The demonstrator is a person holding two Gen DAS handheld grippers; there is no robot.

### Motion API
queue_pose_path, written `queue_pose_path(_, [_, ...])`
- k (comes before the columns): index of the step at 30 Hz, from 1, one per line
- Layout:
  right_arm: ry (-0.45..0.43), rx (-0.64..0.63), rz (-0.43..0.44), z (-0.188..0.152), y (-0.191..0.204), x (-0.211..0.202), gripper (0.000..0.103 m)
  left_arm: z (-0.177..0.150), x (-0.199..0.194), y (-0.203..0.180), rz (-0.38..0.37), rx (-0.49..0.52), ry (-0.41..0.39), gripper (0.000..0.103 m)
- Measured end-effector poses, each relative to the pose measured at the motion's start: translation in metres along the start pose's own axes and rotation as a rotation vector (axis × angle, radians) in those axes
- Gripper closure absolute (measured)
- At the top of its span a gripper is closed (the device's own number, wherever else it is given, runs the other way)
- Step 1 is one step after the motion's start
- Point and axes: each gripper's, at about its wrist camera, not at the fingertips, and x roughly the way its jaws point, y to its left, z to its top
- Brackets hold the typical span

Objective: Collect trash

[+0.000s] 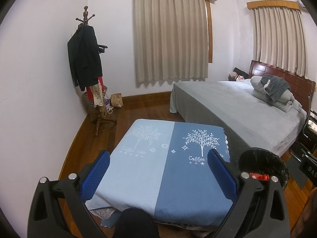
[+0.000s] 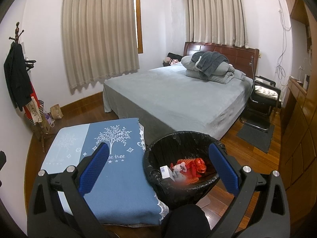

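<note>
Bed (image 2: 178, 99) fills the far right of the room, nothing trash-like visible on it. Tabletop (image 1: 162, 168) under a blue cloth sits in front of both hand-held grippers, bare of loose items in both views. Bin (image 2: 178, 138) with black liner stands just right of the tabletop, touching its edge or nearly so. Trash (image 2: 190, 167) lies inside it: red wrapper, white box, grey scrap. Right hand-held gripper (image 2: 158, 170) hovers spread and empty, bin directly ahead and slightly right, so nearer. Left hand-held gripper (image 1: 158, 172) hovers spread and empty over the tabletop, bin (image 1: 261, 164) off to its right. Probably little left to collect here.
</note>
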Motion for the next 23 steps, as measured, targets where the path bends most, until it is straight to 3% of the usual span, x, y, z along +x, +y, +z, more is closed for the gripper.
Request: queue_pose_path(23, [0.003, 0.0, 0.001, 0.0007, -0.0007, 0.0003, 0.005, -0.0042, 0.0075, 0.0001, -0.011, -0.005, 0.031, 0.006])
